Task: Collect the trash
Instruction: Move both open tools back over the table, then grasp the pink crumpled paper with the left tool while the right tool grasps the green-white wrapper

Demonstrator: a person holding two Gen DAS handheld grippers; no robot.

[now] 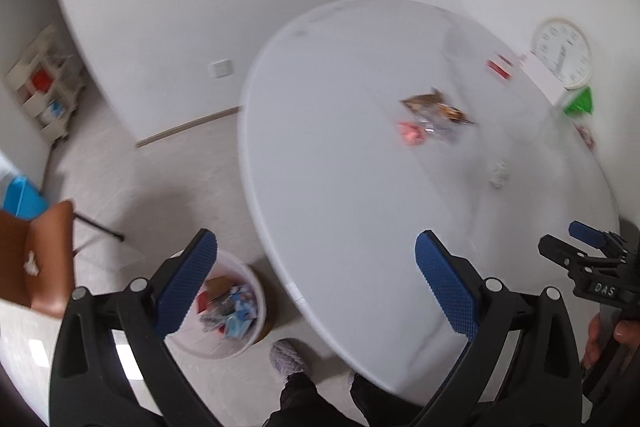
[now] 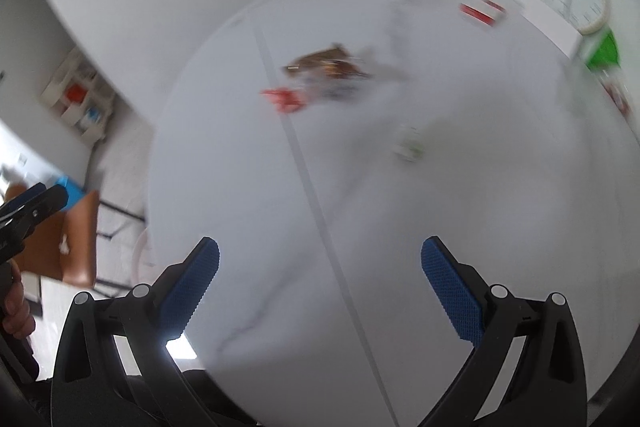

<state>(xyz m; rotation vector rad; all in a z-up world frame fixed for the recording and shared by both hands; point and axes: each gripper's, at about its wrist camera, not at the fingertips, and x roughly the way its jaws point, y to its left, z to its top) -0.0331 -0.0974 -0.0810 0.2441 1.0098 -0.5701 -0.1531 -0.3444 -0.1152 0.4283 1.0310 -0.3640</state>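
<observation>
Surveying both wrist views, we found the left gripper (image 1: 316, 283) and right gripper (image 2: 320, 287) with fingers spread wide and nothing between them, both held above the near edge of the round white bench (image 1: 340, 187). Remaining trash lay well apart from either tool: a brown wrapper (image 1: 436, 105) touching a pink scrap (image 1: 411, 133) mid-bench, and a crumpled white wad (image 1: 499, 175) nearer the right side. The bin (image 1: 224, 311), already part-filled, stood on the floor beside the bench, under the left gripper. We judged the next reach best made slowly, fingers straddling one piece squarely before closing; both views were blurred.
</observation>
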